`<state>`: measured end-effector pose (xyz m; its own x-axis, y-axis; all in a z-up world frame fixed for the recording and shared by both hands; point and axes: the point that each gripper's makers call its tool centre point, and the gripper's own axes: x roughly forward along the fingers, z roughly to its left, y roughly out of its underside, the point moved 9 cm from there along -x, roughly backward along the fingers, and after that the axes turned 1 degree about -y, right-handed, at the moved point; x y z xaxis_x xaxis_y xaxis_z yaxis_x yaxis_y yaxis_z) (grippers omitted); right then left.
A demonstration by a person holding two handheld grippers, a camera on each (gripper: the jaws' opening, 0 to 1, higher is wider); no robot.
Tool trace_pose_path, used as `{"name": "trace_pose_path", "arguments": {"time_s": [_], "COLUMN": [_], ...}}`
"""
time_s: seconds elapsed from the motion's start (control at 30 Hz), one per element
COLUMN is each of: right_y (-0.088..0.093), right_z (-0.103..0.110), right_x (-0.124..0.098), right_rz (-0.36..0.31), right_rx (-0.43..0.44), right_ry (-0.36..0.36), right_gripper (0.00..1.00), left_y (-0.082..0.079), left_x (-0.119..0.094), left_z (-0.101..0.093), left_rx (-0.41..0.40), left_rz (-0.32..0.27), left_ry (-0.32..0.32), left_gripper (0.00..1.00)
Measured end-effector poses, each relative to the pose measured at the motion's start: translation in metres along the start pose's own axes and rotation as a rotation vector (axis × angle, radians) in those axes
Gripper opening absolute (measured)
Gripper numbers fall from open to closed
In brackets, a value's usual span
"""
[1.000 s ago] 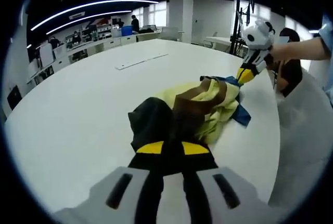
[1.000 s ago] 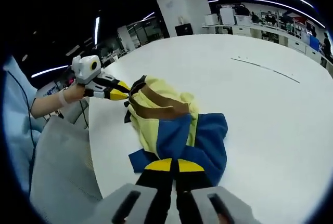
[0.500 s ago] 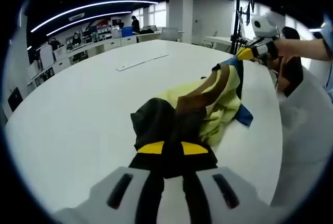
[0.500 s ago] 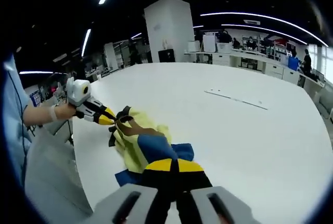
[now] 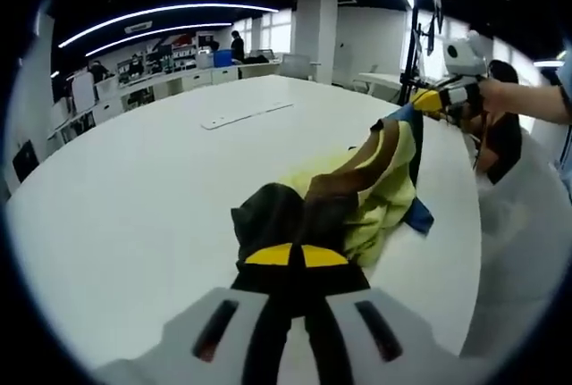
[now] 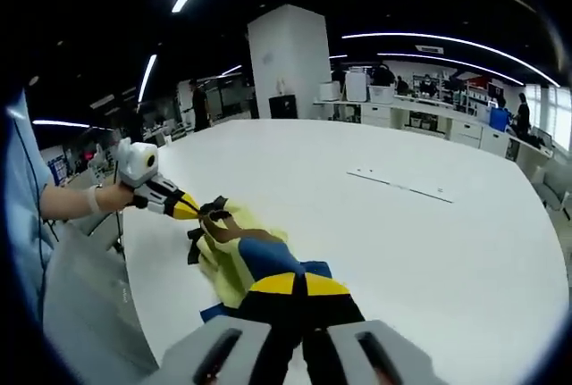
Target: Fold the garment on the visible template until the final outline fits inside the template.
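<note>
In the left gripper view the left gripper point(image 5: 297, 258) has its jaws pinched together on a dark end of the garment point(image 5: 357, 188), which runs from the near middle of the white table point(image 5: 134, 188) up and away to the far right, where the right gripper point(image 5: 427, 100) holds its other end lifted above the table edge. The cloth between them shows yellow, brown and blue panels and sags in loose folds, part of it resting on the table; no template outline can be made out on the tabletop. In the right gripper view the right gripper point(image 6: 290, 287) is clamped on the blue part of the garment point(image 6: 241, 255) near the table's point(image 6: 429, 251) near left edge, with the left gripper point(image 6: 189, 209) just beyond, closed on the dark end. The fabric looks light, limp and easily bunched, so it will likely droop and crumple unless kept taut; corners or hems seem the soundest places to take hold for a clean fold.
</note>
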<state>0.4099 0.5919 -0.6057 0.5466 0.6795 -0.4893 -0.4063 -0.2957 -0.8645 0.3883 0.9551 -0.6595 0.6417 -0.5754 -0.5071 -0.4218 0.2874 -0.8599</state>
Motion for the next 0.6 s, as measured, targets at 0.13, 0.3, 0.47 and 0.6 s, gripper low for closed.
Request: {"name": "trace_pose_path", "arguments": {"time_s": [0.13,0.3,0.47,0.6], "right_y": [-0.012,-0.034,-0.06,-0.084], "right_z": [0.001,0.011,0.021,0.03], "right_x": [-0.008,-0.018,-0.029,-0.039], "right_rz": [-0.046,-0.129,-0.191,-0.244], "right_rx": [-0.005,0.002,-0.052,-0.091], "right_ry": [0.011,-0.004,-0.01,-0.021], "right_gripper": [0.0,0.0,0.0,0.0], "left_y": [-0.02,-0.052,-0.079,-0.092], "left_x": [-0.016,-0.038,-0.059,-0.074], "left_z": [0.005,0.008,0.011,0.013], "left_rx": [-0.024,-0.01,-0.01,-0.004], "left_rz": [-0.054,-0.11,-0.171,-0.216], "left_ry": [-0.009,-0.006,-0.015,-0.021], "left_gripper": [0.0,0.0,0.0,0.0]}}
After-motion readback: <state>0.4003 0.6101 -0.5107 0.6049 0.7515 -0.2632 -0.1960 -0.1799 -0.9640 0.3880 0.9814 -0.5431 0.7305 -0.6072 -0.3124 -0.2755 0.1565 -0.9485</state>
